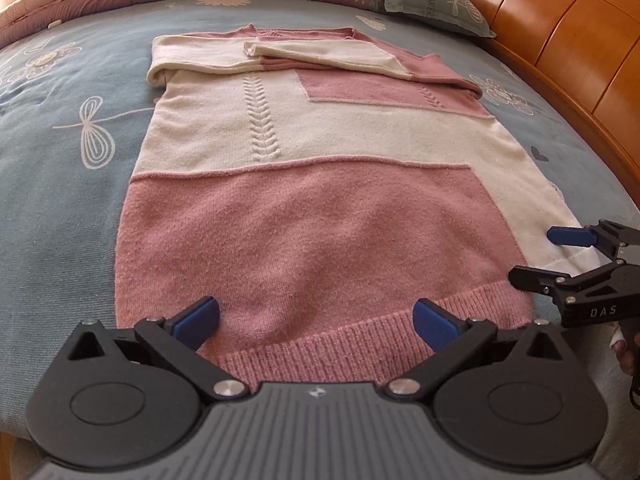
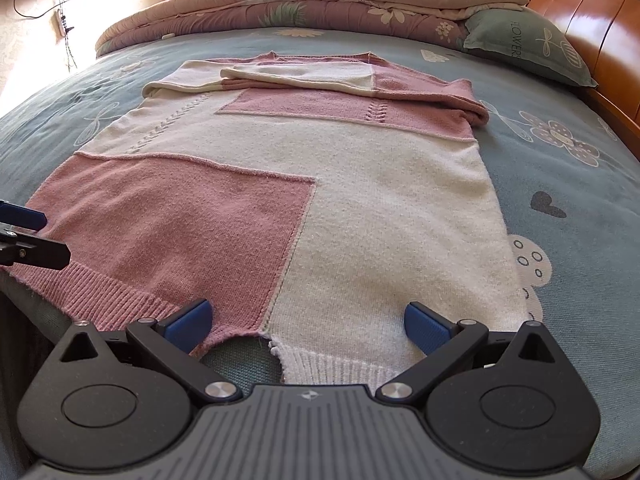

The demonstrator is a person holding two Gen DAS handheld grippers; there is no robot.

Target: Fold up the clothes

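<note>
Sleeves already folded in, sweater point(image 1: 304, 184) flat on bed point(image 1: 60, 184); both claws, left point(image 1: 316, 316) and right point(image 2: 308, 318), held spread at hem, which is judged next to be pinched and lifted toward collar.

Bright window daylight, fisheye-bowed edges.

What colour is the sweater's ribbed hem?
Ribbed hem: pink on the left, cream on the right; right wrist view.

One sweater point(image 1: 304, 184), one pillow point(image 1: 432, 4), two claws point(image 1: 316, 320) point(image 2: 308, 320).
</note>
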